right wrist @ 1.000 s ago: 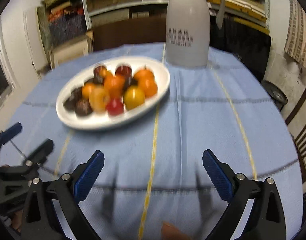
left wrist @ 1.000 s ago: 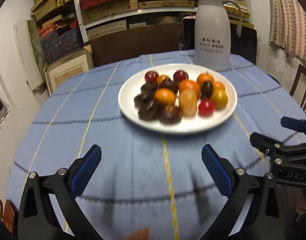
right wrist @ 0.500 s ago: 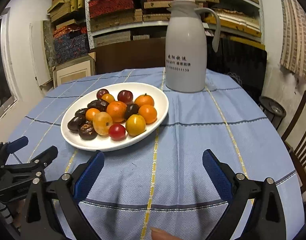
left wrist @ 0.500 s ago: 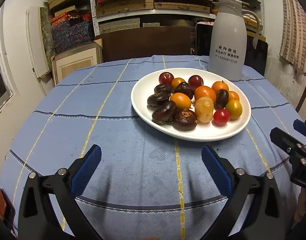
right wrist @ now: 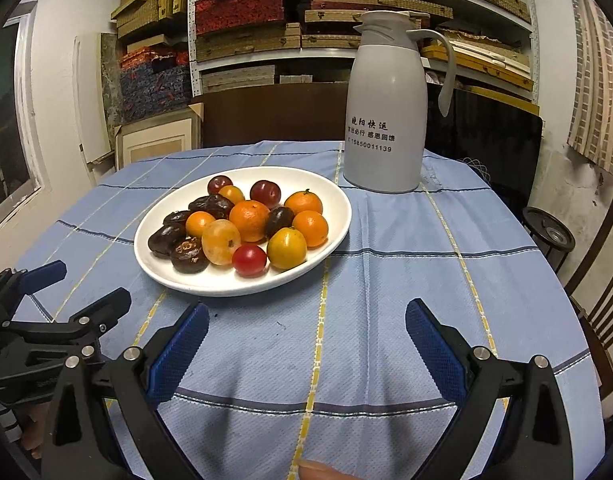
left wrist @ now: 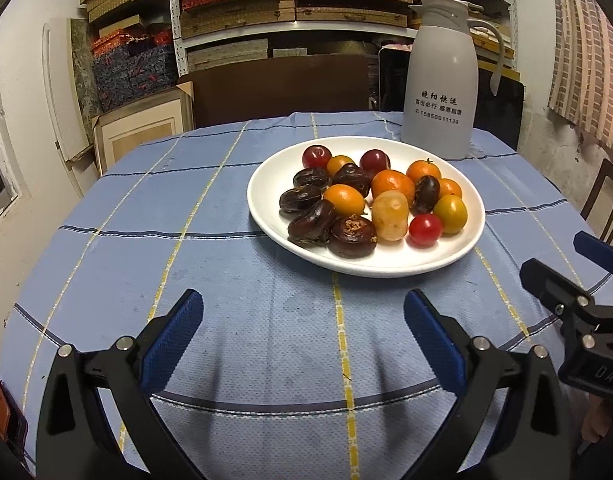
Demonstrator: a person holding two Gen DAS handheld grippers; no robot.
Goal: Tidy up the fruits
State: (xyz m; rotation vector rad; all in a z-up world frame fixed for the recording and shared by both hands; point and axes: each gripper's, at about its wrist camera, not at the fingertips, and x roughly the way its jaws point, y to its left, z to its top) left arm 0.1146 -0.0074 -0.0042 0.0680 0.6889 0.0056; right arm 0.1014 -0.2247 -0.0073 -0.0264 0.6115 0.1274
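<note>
Left wrist view: left gripper (left wrist: 302, 312) hovers over the near part of the desk (left wrist: 146, 216), fingers (left wrist: 172, 334) spread wide apart and empty. Plate (left wrist: 266, 184) of fruits (left wrist: 370, 204) lies ahead and slightly right of the gap between the fingers, toward the far edge of the desk, with a jug (left wrist: 440, 88) just behind it at the far right. Nearest the fingers are the dark fruits (left wrist: 330, 228) at the plate's near rim. Right gripper (left wrist: 578, 276) enters from the right desk edge, fingers apart, nothing between them.

Right wrist view: right gripper (right wrist: 306, 324), fingers (right wrist: 434, 350) wide apart, faces bare cloth; plate (right wrist: 330, 196) sits ahead and to the left, red tomato (right wrist: 249, 260) and yellow fruit (right wrist: 287, 248) at its near rim. Left gripper (right wrist: 72, 284) shows at the lower left, open.

Both grippers stand near the plate's near rim, neither touching it; the left faces the dark fruits, the right the red and yellow ones. No second container is visible, so where sorted fruit should go cannot be told.
</note>
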